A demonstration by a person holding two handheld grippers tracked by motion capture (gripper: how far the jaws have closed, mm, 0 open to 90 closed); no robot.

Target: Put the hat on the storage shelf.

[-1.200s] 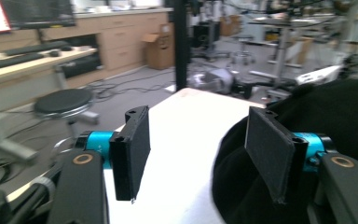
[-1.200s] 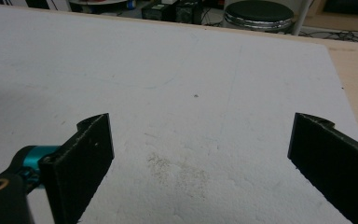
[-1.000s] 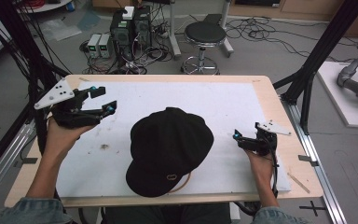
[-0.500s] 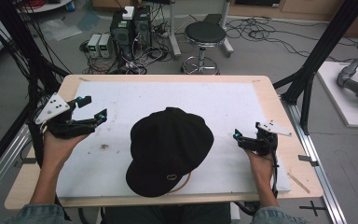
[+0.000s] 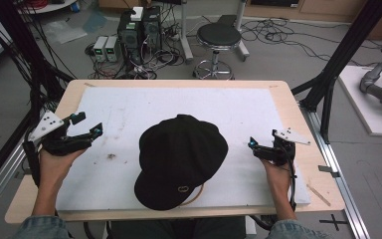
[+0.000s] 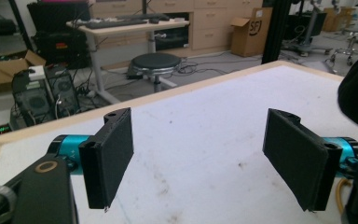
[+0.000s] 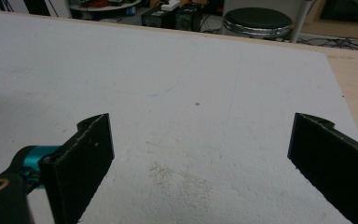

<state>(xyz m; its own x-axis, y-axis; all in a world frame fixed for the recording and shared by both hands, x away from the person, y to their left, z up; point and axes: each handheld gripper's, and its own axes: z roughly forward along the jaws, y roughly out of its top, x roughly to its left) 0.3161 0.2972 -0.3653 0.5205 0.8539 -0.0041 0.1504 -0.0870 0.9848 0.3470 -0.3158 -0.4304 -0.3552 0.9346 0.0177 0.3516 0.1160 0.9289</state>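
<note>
Sitting in the middle of the white-covered wooden worktop (image 5: pixel 189 102), close to the person's edge, is a soft black cloth cap (image 5: pixel 181 159) with a small gold badge on its brim. A thin tan strap curls out from under the brim. No tool touches the cap.

On one side, the left tool (image 5: pixel 85 125) is held up off the worktop, and its two black jaws stand wide apart with nothing between them. In the left gripper view you can see the flat pads (image 6: pixel 109 156) and the bare white cover between them, and a bit of the black cap at the right edge. On the other side, the right tool (image 5: pixel 251 145) sits low beside the cap, not touching it. Its jaws are wide open too, and they hold nothing.

A second ago the left tool was closer to the cap. Now it has moved away, out toward the left edge of the worktop. The cap and the right tool have not moved. I think this means the left hand is backing off and not grabbing the cap just now.

Farther off, past the worktop, a round black stool (image 5: pixel 219 37) stands on the floor. Grey computer boxes (image 5: pixel 139 30) with lots of wires sit near it.
</note>
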